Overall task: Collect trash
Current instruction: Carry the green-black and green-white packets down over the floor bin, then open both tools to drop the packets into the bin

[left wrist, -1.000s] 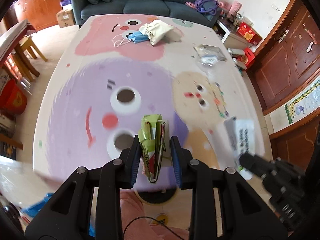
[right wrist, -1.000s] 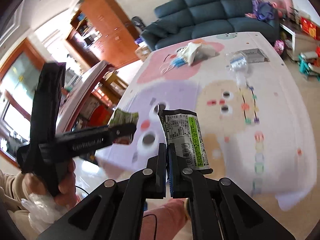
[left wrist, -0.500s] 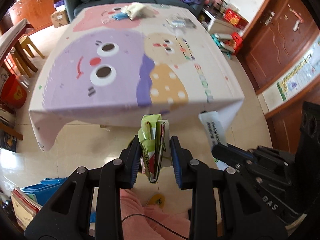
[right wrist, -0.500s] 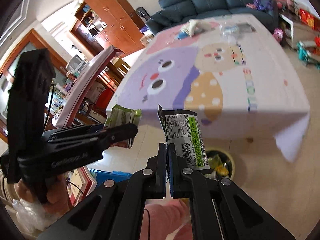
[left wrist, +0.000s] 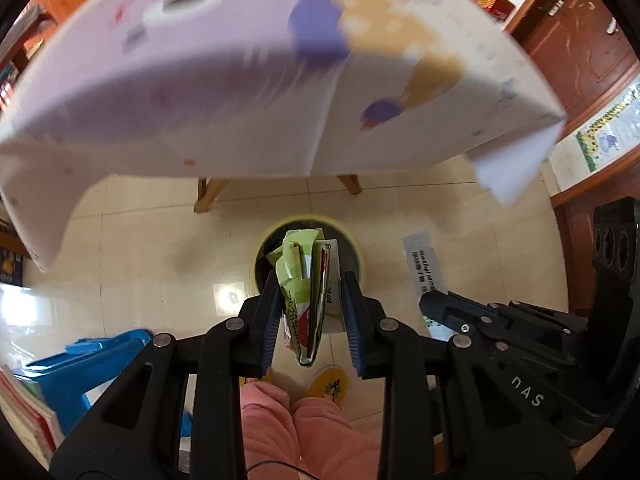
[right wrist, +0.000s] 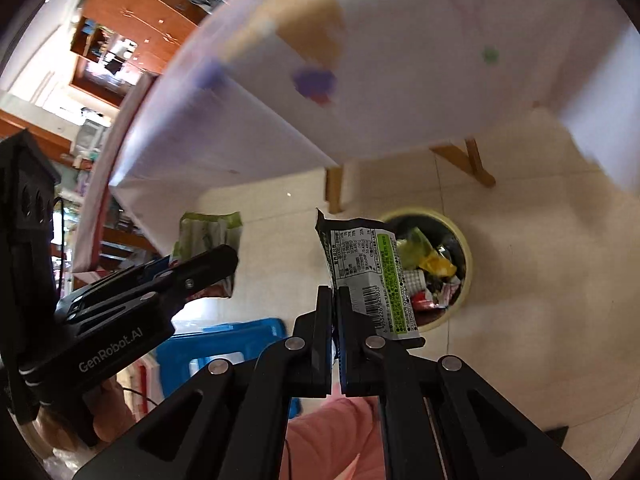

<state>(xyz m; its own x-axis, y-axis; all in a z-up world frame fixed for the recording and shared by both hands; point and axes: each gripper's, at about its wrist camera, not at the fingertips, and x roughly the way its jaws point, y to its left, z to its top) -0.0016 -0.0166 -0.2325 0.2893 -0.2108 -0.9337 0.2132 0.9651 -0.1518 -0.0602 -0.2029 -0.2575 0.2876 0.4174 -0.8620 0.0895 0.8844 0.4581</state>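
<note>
Two grippers grip trash above the round yellow-rimmed bin [right wrist: 464,240]: left gripper [left wrist: 310,312] clamps a crumpled green wrapper [left wrist: 298,268], right gripper [right wrist: 335,312] pinches a black-and-green labelled packet [right wrist: 368,276], beyond the table edge [left wrist: 312,160].

A crumpled green wrapper [left wrist: 306,288], folded with red and white print showing at its lower end, stands upright directly over the mouth of the round yellow-rimmed trash bin [left wrist: 357,246] on the floor. A flat black wrapper [right wrist: 368,276] with a white label, green strip and barcode is held upright just left of the bin and above it. The bin already holds yellow, green and red scraps.
</note>
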